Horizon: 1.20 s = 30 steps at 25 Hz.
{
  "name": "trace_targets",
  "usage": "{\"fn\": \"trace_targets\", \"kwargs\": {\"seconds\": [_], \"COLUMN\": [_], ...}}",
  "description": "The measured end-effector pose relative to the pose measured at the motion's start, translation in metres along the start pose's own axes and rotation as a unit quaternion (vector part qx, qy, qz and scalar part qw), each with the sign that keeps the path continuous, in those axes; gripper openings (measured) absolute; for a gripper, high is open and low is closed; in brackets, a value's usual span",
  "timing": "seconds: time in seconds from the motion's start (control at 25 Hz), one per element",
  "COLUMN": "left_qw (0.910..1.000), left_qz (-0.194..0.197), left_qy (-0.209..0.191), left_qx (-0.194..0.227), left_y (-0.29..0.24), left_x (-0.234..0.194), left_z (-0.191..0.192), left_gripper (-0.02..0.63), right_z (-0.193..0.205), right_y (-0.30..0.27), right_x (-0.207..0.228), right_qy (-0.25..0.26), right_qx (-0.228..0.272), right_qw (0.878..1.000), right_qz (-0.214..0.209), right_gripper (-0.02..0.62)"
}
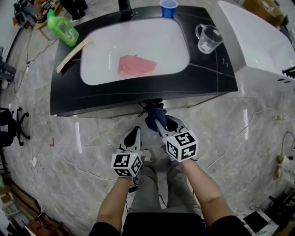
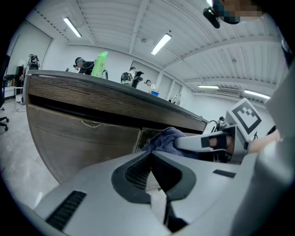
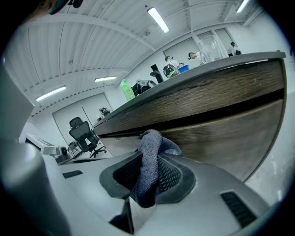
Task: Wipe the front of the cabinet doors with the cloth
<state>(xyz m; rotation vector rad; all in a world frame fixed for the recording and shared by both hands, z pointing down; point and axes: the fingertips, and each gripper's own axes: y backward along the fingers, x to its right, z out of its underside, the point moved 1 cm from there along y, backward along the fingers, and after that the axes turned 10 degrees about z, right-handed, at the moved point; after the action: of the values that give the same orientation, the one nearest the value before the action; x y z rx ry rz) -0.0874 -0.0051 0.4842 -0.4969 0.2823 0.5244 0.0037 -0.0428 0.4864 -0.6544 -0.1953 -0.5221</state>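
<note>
Cloth (image 3: 151, 143) is pinched between the fingers of the right gripper (image 3: 148, 171) and held at the cabinet doors (image 3: 230, 138), near their top, seemingly for wiping. The left gripper (image 2: 152, 168) is held idle before the doors, fingers pressed together.

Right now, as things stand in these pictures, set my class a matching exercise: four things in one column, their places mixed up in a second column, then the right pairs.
Things
1. blue cloth
2. pink cloth
3. cup
4. jug

Places
A. on the counter, right of the basin
B. lying in the basin
C. clamped between the jaws of the right gripper
D. at the far edge of the counter, behind the basin

Pairs: 1-C, 2-B, 3-D, 4-A
</note>
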Motion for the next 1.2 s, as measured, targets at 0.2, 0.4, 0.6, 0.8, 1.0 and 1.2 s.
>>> {"fn": "trace_targets", "kwargs": {"seconds": [0.2,0.4,0.6,0.8,1.0,1.2], "left_qw": [1.0,0.9997,0.9988,0.9972,0.9954,0.9931], "left_qz": [0.002,0.02,0.043,0.067,0.087,0.107], "left_qy": [0.0,-0.006,-0.013,-0.02,-0.027,-0.032], "left_qx": [0.0,-0.011,-0.021,-0.026,-0.03,-0.037], "left_y": [-0.022,-0.051,-0.082,-0.115,-0.141,-0.156], "left_x": [0.023,0.051,0.083,0.113,0.142,0.162], "left_z": [0.004,0.013,0.016,0.018,0.019,0.025], "left_gripper": [0.009,0.009,0.009,0.008,0.008,0.009], "right_z": [-0.004,-0.005,-0.006,-0.008,-0.008,-0.002], "right_y": [0.011,0.027,0.048,0.069,0.088,0.104], "right_x": [0.039,0.087,0.136,0.184,0.22,0.239], "right_qy": [-0.002,-0.023,-0.038,-0.051,-0.059,-0.077], "right_qx": [0.003,0.012,0.02,0.029,0.034,0.034], "right_qw": [1.0,0.999,0.997,0.994,0.991,0.988], "right_qz": [0.012,0.037,0.066,0.095,0.116,0.131], "right_gripper": [0.089,0.089,0.089,0.089,0.089,0.089]}}
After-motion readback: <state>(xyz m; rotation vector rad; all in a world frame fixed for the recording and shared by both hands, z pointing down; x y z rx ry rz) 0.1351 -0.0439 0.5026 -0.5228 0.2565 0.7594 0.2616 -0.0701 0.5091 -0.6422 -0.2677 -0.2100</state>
